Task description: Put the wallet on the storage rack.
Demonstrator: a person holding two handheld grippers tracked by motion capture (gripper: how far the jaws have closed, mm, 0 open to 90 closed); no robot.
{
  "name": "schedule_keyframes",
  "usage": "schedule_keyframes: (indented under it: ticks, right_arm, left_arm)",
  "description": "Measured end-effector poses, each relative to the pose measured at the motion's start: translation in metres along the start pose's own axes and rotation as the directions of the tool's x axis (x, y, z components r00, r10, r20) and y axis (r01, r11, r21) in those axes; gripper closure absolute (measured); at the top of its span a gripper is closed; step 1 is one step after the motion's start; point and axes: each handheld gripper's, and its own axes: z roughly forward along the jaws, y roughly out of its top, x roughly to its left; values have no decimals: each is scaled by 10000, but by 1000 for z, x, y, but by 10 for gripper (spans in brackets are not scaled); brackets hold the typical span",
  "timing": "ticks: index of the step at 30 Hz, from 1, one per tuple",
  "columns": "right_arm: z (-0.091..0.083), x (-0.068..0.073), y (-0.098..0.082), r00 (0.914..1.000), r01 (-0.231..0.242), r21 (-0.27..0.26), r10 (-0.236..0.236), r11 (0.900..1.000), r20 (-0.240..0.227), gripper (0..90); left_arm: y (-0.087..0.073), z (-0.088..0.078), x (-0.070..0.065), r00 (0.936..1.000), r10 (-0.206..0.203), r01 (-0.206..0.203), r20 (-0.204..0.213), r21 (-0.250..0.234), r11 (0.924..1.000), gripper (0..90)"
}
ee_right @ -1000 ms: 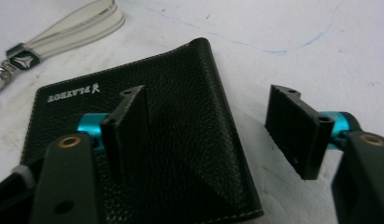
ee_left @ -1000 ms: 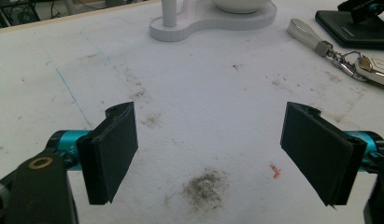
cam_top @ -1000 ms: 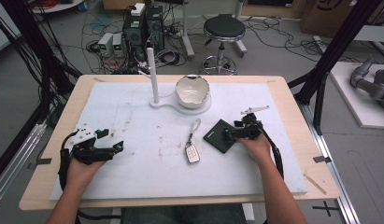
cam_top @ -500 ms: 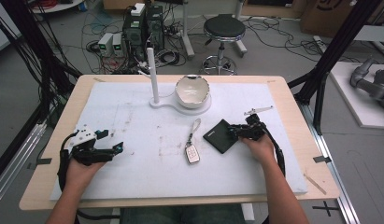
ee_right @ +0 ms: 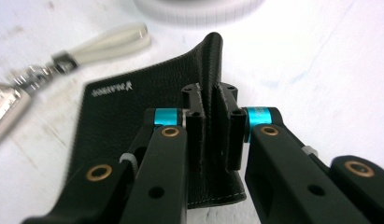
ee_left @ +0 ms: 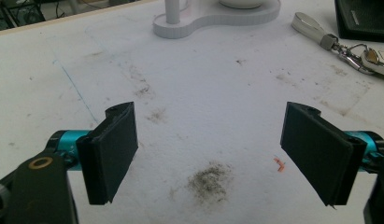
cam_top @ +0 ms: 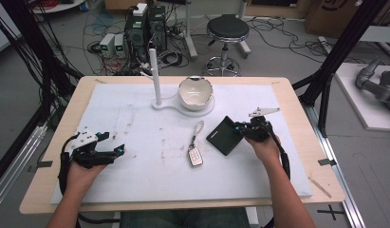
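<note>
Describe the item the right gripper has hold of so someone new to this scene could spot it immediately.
On the white mat covering the wooden table, look right of centre, below the white bowl on its stand. There a flat black leather wallet lies with one edge pinched in the right gripper. Unlike the silver car key with its pale strap beside it, it is square, dark and grained.

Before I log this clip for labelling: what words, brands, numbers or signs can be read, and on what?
Black leather wallet, clamped in the right gripper: a small pale brand stamp near its edge, too blurred to read.
Cardboard box on the floor at the far right: part of a dark printed mark, cut off and unreadable.
Car key fob: buttons too small to read.
Nothing else carries text.
</note>
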Motion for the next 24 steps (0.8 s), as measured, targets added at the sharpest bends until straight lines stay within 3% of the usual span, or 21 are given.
schedule_keyframes:
  ticks: [1, 5, 10, 16, 24]
  right_arm:
    - [-7, 4, 5, 9993, 203, -427, -190, 9989, 307, 840]
    - [-19, 14, 15, 9959, 647, -1115, -571, 9917, 707, 840]
    - [-28, 18, 26, 9926, 818, -1400, -680, 9868, 1008, 842]
    - [-36, 19, 43, 9923, 889, -1934, -701, 9771, 1017, 841]
    - [-37, 25, 74, 9872, 1371, -1876, -1186, 9726, 1067, 841]
  left_arm:
    - [0, 0, 0, 10000, 0, 0, 16, -12, 10000, 189]
    - [0, 0, 1, 9996, -168, 173, 215, -208, 9996, 189]
    - [2, -1, 1, 9996, -210, 216, 186, -327, 9992, 189]
    - [4, 1, -1, 9997, -23, 29, 243, -239, 9997, 189]
    - [5, 2, -1, 9998, -39, 44, 218, -189, 9998, 189]
